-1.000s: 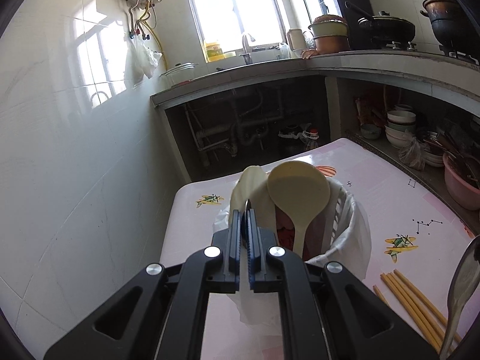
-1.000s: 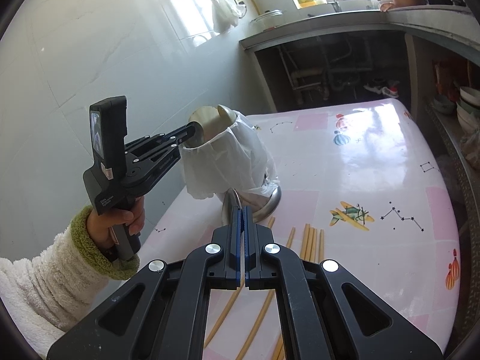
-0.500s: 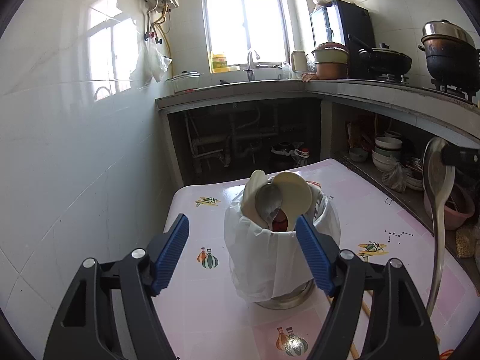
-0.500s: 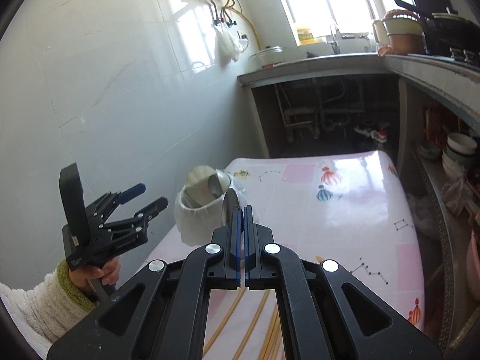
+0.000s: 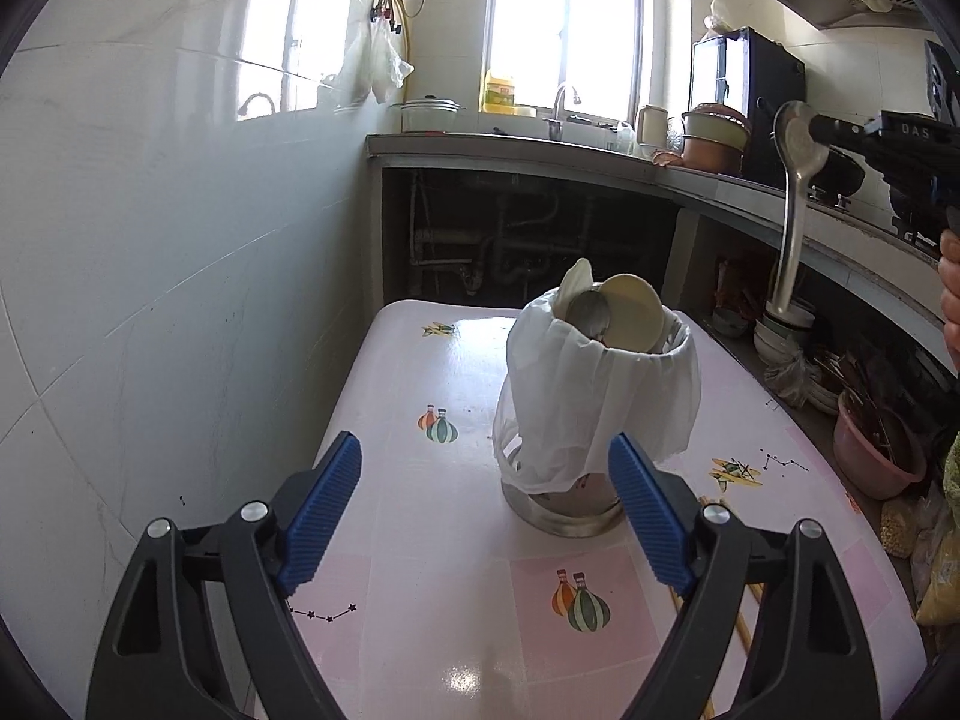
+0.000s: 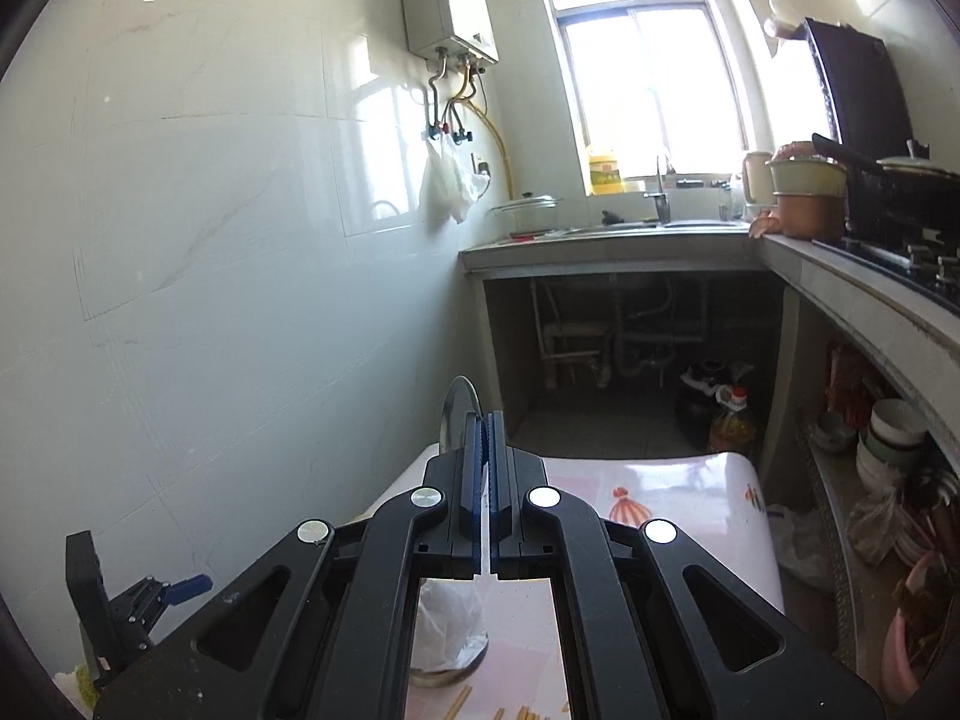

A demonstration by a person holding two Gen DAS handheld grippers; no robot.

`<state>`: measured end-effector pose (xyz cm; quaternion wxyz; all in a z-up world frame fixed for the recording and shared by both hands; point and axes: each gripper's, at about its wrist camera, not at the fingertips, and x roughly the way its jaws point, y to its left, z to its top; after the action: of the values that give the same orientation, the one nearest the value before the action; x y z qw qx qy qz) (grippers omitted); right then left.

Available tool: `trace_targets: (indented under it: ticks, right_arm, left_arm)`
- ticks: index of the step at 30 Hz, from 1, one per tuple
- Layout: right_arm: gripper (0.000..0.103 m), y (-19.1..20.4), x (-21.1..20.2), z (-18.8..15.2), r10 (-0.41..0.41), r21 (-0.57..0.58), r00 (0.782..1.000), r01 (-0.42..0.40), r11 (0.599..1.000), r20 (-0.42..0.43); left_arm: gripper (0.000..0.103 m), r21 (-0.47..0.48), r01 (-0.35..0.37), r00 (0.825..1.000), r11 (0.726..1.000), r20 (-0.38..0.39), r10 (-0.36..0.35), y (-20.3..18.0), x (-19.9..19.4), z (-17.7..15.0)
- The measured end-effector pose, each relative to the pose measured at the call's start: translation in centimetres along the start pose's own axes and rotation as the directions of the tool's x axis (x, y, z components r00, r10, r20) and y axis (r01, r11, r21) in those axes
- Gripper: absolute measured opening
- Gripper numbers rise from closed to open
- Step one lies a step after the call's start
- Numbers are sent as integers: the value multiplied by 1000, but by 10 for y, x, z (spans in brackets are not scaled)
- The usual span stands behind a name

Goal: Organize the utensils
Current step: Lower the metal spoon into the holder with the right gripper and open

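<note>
Pink glossy tablecloth-covered table, printed with small gourds and star patterns, stands against the white tiled wall. A grey concrete counter runs along the far and right sides of the kitchen.

On the table, roughly centre in the left wrist view: a round steel-based utensil holder draped in a white plastic bag, upright. Inside it, leaning together at the rim: a cream flat-headed plastic rice paddle, a second pale utensil head behind it, and a steel spoon bowl.

Left gripper: black frame, blue ribbed pads. Jaws have just been opening and now stand wide apart, nothing between them; the holder sits beyond the pads, apart from them, nearer the right pad. The same gripper shows at the lower left of the right wrist view.

Right gripper: jaws shut tight on the bowl of a long steel ladle-type spoon. In the left wrist view this spoon hangs in the air, handle pointing down, well above the table and to the right of the holder. In the right wrist view only the bowl's edge shows beside the pads.

Pale wooden chopsticks lie flat on the table, near the holder's base; ends also visible at the bottom of the right wrist view.
</note>
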<state>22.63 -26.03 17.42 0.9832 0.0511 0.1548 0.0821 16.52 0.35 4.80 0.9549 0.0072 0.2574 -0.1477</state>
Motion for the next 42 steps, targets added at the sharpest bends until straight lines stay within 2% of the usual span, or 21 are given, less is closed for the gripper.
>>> trace_targets:
  ticks: [4, 7, 10, 15, 19, 25, 28, 31, 34, 38, 41, 42]
  right_arm:
    - [0, 15, 29, 3, -15, -77, 1000, 16, 997, 7]
    - [0, 34, 48, -2, -32, -184, 999, 32, 982, 3]
    - [0, 55, 63, -16, -60, -316, 998, 55, 947, -5]
    - [0, 79, 81, -48, -70, -485, 996, 36, 874, -52]
    - [0, 90, 88, -74, -65, -562, 992, -6, 827, -106]
    - [0, 94, 99, -103, -73, -605, 978, -61, 794, -195]
    - [0, 92, 101, -110, -73, -602, 975, -71, 795, -212]
    - [0, 90, 101, -105, -51, -569, 969, -98, 816, -240]
    - [0, 89, 100, -104, -56, -569, 966, -100, 816, -251]
    - [0, 87, 94, -105, -43, -535, 960, -117, 837, -277]
    - [8, 85, 82, -102, -21, -502, 961, -125, 856, -275]
    - [14, 84, 77, -100, -13, -491, 963, -126, 862, -269]
  left_arm:
    - [83, -22, -14, 1000, 1000, -10, 13, 10, -1, -5]
    - [83, -38, -22, 1000, 999, -9, 22, 15, -3, -8]
    - [83, -49, -26, 1000, 998, -8, 26, 20, -2, -6]
    - [83, -55, -26, 1000, 998, -10, 25, 24, 0, -8]
    - [83, -59, -20, 1000, 998, -15, 19, 23, 2, -9]
    - [83, -60, -16, 1000, 998, -19, 15, 23, 5, -10]
    - [83, -57, -17, 1000, 998, -17, 16, 23, 6, -11]
    - [83, -59, -15, 1000, 998, -21, 14, 24, 7, -11]
    - [83, -63, -14, 1000, 998, -25, 12, 24, 7, -11]
    - [83, -53, -12, 1000, 999, -24, 11, 22, 4, -12]
    - [84, -51, -12, 1000, 999, -23, 11, 21, 3, -12]
    - [84, -51, -10, 1000, 999, -22, 9, 21, 3, -12]
